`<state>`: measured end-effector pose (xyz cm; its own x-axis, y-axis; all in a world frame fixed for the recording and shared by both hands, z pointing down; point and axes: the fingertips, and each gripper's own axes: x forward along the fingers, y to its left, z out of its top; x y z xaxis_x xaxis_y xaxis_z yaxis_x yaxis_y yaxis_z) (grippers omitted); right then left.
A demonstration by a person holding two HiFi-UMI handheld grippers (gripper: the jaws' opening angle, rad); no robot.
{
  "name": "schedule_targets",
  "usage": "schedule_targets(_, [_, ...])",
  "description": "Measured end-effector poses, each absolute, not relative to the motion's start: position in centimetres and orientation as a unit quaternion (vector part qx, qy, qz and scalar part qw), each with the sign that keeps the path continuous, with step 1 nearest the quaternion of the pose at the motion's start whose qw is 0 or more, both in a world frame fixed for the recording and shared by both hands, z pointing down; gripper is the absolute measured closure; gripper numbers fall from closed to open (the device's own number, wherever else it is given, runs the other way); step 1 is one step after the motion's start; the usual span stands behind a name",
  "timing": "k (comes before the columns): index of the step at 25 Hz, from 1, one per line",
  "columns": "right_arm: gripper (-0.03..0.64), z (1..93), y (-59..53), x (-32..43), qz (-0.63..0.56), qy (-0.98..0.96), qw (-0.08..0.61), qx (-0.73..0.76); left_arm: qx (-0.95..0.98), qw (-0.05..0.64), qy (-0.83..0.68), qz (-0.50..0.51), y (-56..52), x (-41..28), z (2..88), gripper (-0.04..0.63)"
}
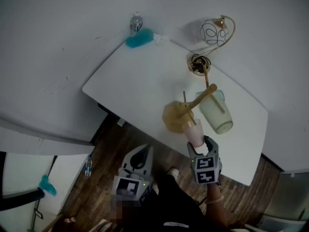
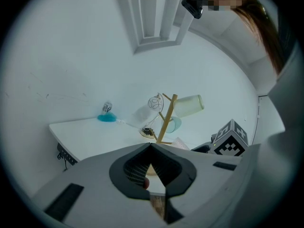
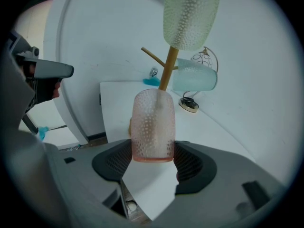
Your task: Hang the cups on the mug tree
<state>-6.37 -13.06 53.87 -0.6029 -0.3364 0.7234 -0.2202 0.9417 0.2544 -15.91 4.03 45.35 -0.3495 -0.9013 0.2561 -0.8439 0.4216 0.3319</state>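
One pale green cup hangs on the mug tree in the head view. The right gripper holds a pink dimpled cup beside the base.

Left gripper view: the left gripper is closed and empty.

Right gripper view: the jaws clamp the pink cup in front of the trunk, with a blue cup behind. Its mouth probably faces away from the gripper, so lift it and ease it slowly over a free peg.

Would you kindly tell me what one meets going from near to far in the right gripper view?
Pink cup → mug tree → lamp → blue cloth
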Motion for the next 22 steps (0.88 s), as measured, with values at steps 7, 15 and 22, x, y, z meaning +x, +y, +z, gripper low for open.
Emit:
schedule_targets(7, [0.334, 53.64, -13.46, -6.69, -0.081, -0.884, 0.434, 0.156, 0.526, 0.203, -0.822, -0.075, 4.32, -16.19, 45.50, 0.595])
schedule_targets(15, [0.334, 53.92, -13.93, -6.77, -0.096, -0.873, 0.452, 0.158, 0.526, 0.202, -0.823, -0.076, 4.37, -16.57, 45.43, 0.595])
schedule_targets(22, [0.334, 54.16, -14.01, -6.96, -0.107, -0.865, 0.464, 0.159, 0.532, 0.199, -0.820, -0.073, 4.31, -16.88, 45.22, 0.595])
